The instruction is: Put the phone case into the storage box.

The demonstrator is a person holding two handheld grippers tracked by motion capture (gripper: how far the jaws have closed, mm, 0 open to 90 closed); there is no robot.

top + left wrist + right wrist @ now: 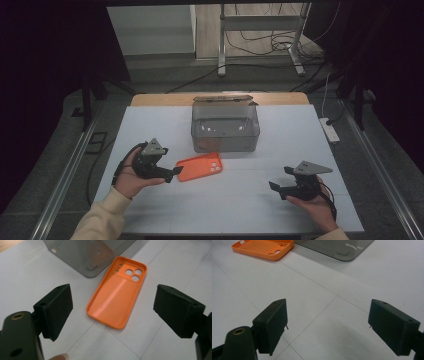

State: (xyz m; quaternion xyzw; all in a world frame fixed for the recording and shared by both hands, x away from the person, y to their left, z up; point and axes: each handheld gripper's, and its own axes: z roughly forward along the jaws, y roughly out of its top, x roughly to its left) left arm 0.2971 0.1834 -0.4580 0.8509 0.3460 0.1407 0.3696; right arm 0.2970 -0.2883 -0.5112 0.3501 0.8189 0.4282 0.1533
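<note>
An orange phone case (200,166) lies flat on the white table, inner side up, just in front of a smoky transparent box (225,127). My left gripper (172,173) is open at the case's left end; in the left gripper view the orange phone case (117,291) lies between and beyond the wide-apart jaws. My right gripper (277,187) is open over bare table at the right front. The right gripper view has the phone case (264,248) at the top left and the box's (337,247) base behind it.
The box stands open with its lid (222,98) tipped back at the table's far edge. A white power strip (329,129) lies off the table's right side. Metal rails (62,175) run along both sides. A stand and cables (265,42) are on the floor beyond.
</note>
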